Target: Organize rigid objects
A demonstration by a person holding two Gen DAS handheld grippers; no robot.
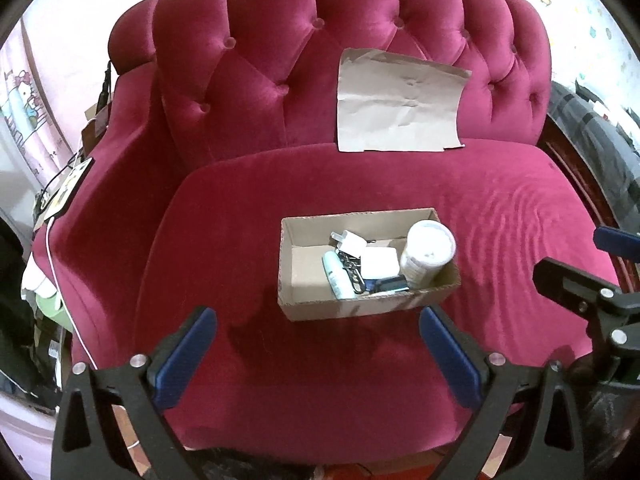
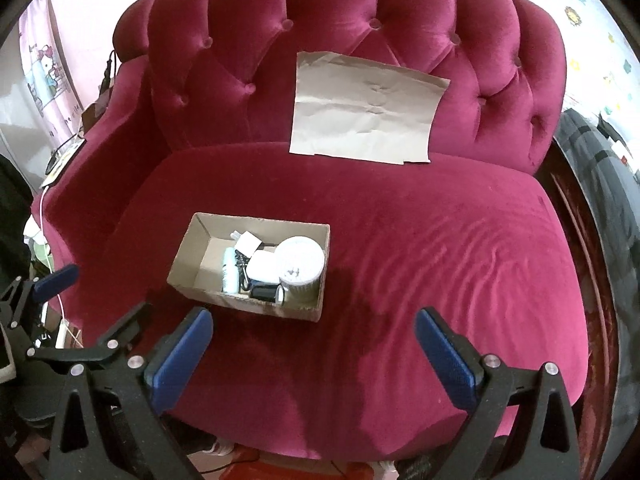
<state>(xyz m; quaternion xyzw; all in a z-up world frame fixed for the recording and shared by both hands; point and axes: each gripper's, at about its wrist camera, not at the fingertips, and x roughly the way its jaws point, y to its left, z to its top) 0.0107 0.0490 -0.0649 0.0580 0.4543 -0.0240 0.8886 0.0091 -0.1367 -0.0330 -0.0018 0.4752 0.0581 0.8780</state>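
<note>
Your cardboard box (image 1: 366, 304) sits mid-seat on the red armchair (image 1: 248, 360), and the rigid items are all inside it: white jar (image 1: 428, 250) at the right end, charger plug (image 1: 348, 242), a tube and keys left of it. Looks like sorting is done or nearly. A paper sheet (image 1: 396, 104) leans on the far backrest. Left gripper (image 1: 318, 354) and right gripper (image 2: 314, 356) both hover near the seat's front edge, jaws spread wide, holding nothing, touching nothing.
</note>
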